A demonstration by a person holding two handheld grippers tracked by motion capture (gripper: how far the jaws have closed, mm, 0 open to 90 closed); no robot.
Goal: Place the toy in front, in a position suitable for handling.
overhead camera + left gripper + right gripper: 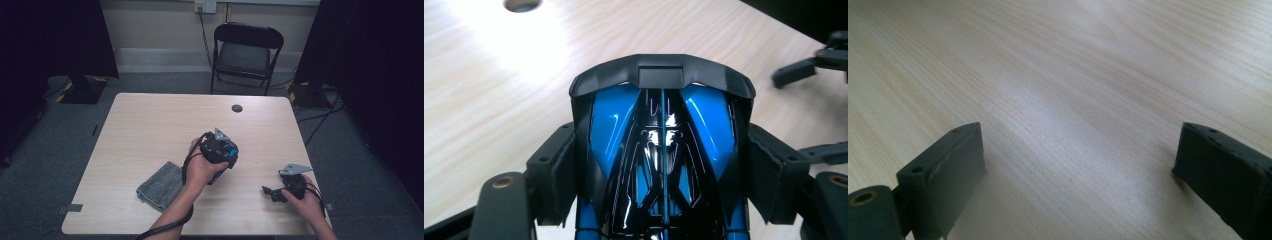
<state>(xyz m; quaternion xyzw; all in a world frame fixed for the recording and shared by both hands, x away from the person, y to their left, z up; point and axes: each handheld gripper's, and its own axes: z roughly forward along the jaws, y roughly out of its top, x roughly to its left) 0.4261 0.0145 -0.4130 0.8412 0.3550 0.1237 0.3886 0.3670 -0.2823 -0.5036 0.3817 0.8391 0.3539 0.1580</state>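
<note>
The left gripper [226, 152] is pinching a glossy blue-and-black toy car [663, 150] between its pads, holding it clear above the table [150, 125]; so the pick-up is looking done, while any wiping or setting down is probably still waiting; the grey cloth [161, 185] is lying untouched just behind and beside that hand; the car's long axis is running straight out along the jaws, its dark curved end pointing away; the right gripper [270, 192] is resting spread, jaws empty over bare wood.
</note>
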